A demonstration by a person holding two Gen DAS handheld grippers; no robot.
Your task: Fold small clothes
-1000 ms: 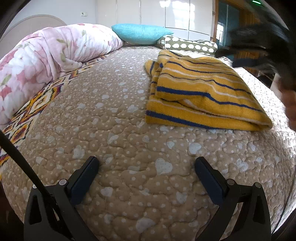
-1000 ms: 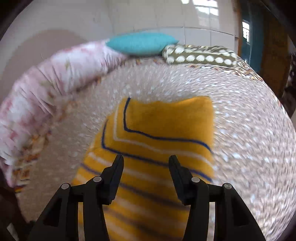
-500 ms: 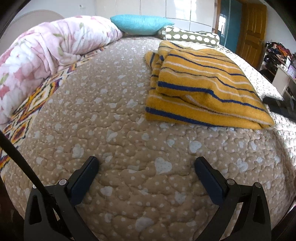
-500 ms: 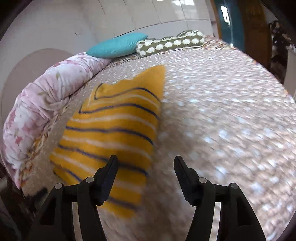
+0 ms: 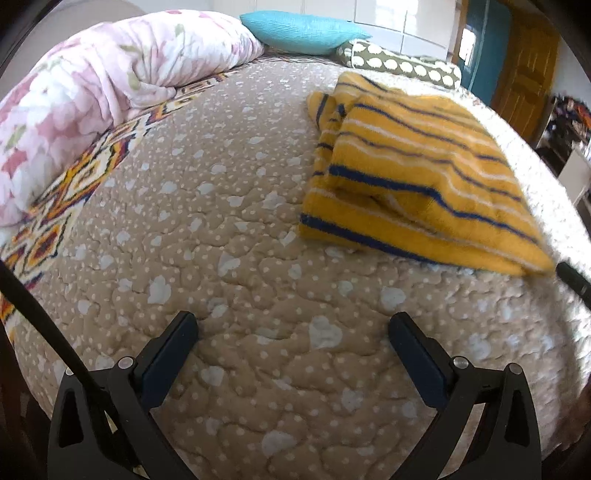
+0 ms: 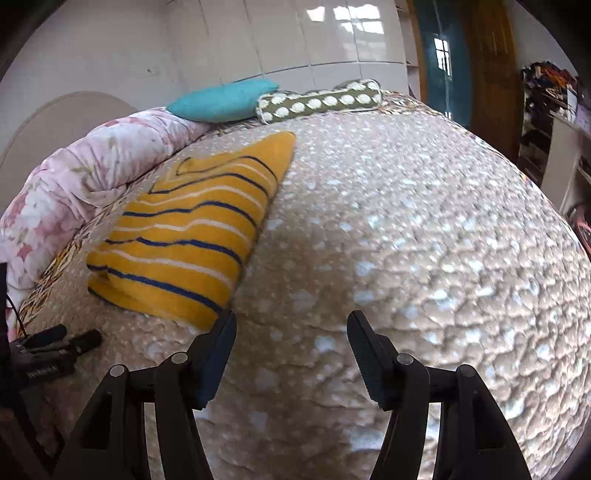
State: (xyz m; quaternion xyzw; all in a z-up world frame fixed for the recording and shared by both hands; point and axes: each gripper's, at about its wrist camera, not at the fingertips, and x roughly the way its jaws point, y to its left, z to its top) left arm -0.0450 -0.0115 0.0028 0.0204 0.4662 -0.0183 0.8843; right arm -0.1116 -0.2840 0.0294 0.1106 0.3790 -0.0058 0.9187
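**Folded garment: handling and position**

Left gripper (image 5: 291, 332): released, jaws wide apart, holding nothing, above the bed (image 5: 240, 258). Right gripper (image 6: 291, 332): likewise released and empty, jaws moderately apart.

The garment (image 5: 406, 177) is a yellow knit with navy and white stripes. It lies on the bed already folded into a thick, layered rectangle. Judged from its plush pile and rounded fold edges, it is soft, light and limp, not fragile and not slippery. It will sag wherever unsupported, and the layers may slide apart if only the top ply is pinched. Recommended hold: a corner or a fold edge, with all layers between the jaws.

Position: in the left view the garment lies ahead and to the right, apart from the gripper. In the right view its near corner (image 6: 207, 317) sits just beside the left fingertip; contact cannot be determined. Beyond it lie a floral quilt (image 5: 92, 92) and a teal pillow (image 5: 303, 31).
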